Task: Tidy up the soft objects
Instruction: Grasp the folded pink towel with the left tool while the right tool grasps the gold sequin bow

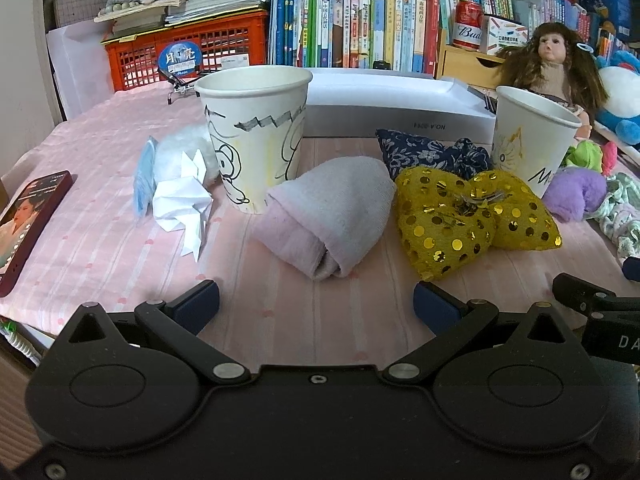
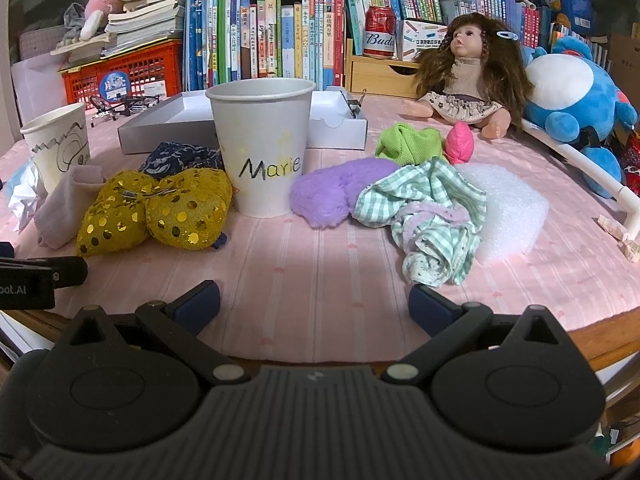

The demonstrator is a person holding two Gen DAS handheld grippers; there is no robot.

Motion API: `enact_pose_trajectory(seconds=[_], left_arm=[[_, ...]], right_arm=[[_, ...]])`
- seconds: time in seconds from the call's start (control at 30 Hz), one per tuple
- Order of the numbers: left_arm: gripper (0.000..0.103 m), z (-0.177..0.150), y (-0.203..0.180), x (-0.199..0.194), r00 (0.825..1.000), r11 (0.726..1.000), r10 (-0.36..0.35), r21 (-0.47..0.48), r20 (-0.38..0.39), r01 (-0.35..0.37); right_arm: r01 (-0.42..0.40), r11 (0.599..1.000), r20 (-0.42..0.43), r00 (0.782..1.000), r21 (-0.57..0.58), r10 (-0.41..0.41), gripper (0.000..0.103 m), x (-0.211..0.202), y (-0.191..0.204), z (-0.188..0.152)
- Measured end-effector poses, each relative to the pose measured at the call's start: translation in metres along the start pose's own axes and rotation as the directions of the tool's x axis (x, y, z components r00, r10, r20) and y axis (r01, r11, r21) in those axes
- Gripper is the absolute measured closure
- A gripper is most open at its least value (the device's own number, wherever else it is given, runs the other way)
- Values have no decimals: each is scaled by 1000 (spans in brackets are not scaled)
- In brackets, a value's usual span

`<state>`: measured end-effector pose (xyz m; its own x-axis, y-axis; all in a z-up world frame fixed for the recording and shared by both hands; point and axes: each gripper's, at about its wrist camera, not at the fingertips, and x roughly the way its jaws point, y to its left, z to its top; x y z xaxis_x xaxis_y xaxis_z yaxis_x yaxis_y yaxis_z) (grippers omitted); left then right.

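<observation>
Both tools: mine, wide apart, empty
Left tool (image 1: 316,304): nearer
Rolled sock (image 1: 328,216): 12 o'clock, axis 11-to-5

Rolled towel (image 1: 328,216) lies between 2 cups (image 1: 256,136) (image 1: 532,140), bow (image 1: 472,216) to its right.

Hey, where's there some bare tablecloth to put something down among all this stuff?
Bare cloth lies along the near edge, before the rolled pink towel and gold sequin bow, up to the checked cloth. It is crowded around the Marie cup and the purple plush.
</observation>
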<state>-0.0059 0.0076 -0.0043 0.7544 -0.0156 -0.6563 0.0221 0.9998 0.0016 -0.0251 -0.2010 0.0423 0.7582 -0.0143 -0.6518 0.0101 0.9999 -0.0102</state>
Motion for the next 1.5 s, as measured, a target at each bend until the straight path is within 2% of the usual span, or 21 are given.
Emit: enact_pose_trajectory(seconds=[0.17, 0.37, 0.43, 0.53, 0.67, 0.83, 0.93, 1.17, 1.33, 1.5], left_arm=[[2, 3, 6, -7, 1000, 999, -22, -29, -9, 22], [9, 8, 20, -25, 997, 995, -47, -86, 60, 52], [19, 12, 26, -30, 995, 992, -58, -109, 82, 67], [28, 22, 35, -29, 990, 979, -119, -158, 80, 130], [33, 29, 39, -21, 988, 974, -137, -174, 71, 148], [42, 29, 38, -13, 986, 973, -153, -164, 61, 161], [46, 26, 37, -9, 987, 977, -149, -147, 59, 157], [47, 25, 33, -2, 986, 978, -156, -133, 58, 162], [37, 25, 28, 0, 989, 986, -121, -102, 81, 129], [34, 24, 32, 11, 987, 977, -150, -145, 60, 157]], right_arm=[[-96, 995, 40, 995, 7, 96, 0, -12, 1, -4], [-160, 986, 102, 981, -57, 165, 2, -20, 12, 0], [-170, 982, 119, 977, -88, 180, 3, -20, 19, 3], [-181, 975, 146, 969, -133, 200, 6, -19, 30, 5], [-184, 970, 172, 962, -161, 211, 13, -12, 40, 9], [-158, 975, 173, 967, -159, 185, 27, -4, 43, 13], [-167, 974, 161, 968, -153, 191, 29, 0, 41, 14], [-176, 968, 161, 965, -179, 205, 31, 5, 44, 15], [-182, 968, 161, 964, -174, 210, 30, 9, 43, 15], [-196, 966, 157, 962, -168, 222, 30, 13, 42, 17]])
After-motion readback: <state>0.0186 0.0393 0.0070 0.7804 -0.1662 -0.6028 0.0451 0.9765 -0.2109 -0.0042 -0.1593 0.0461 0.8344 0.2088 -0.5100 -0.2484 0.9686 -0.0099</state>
